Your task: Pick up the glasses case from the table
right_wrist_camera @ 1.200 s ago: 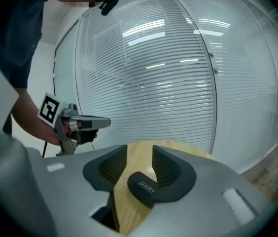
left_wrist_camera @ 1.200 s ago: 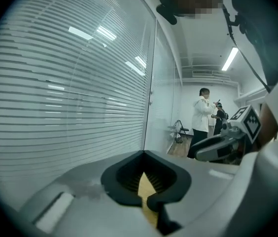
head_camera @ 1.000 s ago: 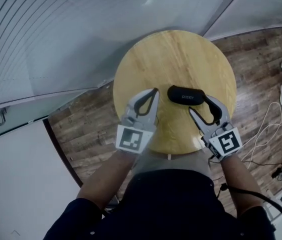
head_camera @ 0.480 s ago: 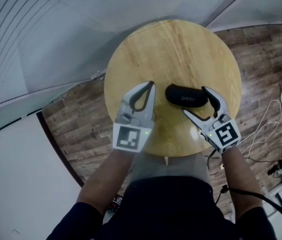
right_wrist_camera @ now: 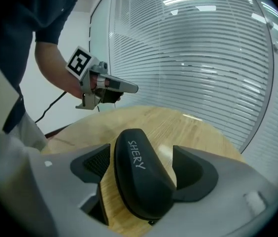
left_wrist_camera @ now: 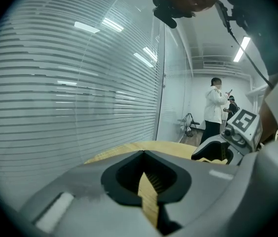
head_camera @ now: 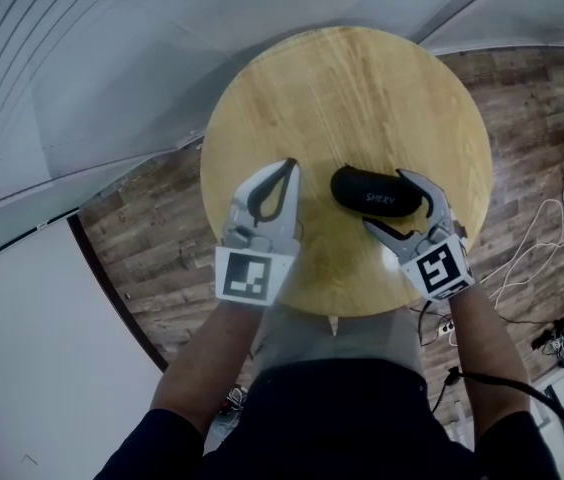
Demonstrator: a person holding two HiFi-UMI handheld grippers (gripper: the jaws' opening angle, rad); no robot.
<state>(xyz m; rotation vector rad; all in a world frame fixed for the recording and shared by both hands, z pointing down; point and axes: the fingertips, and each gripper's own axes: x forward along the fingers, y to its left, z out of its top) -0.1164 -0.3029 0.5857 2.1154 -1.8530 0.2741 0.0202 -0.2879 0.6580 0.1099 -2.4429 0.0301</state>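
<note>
**Table** [head_camera: 342, 88]: round, light wood top, standing on a dark plank floor [head_camera: 152, 238]. A glass wall with horizontal blinds [head_camera: 82, 58] runs along the far left.

**Glasses case** [head_camera: 372, 190]: black, oblong, with rounded ends and white lettering "SHERY" on the lid. It lies flat on the table, right of centre and towards the near edge. In the right gripper view the case [right_wrist_camera: 141, 177] sits between that gripper's two dark pads, its far end reaching past them.

**Right gripper** [head_camera: 388, 203]: at the near right of the table, jaws spread wide and set astride the case, one finger on its far side and one on its near side. The case rests on the wood and is not raised. The left pad [right_wrist_camera: 93, 164] is just beside the case. Whether either pad touches it cannot be told.

**Left gripper** [head_camera: 292, 166]: left of the case and apart from it, low over the table. The jaws are together, tips meeting, with nothing between them. Its own view [left_wrist_camera: 143, 154] shows only a sliver of table through the gap behind the tips.

**Marker cubes**: one on each gripper, at the near end.

**Other**:
- Cables [head_camera: 532, 258] on the floor to the right.
- A person in a white top [left_wrist_camera: 213, 107] standing far off in the room.
</note>
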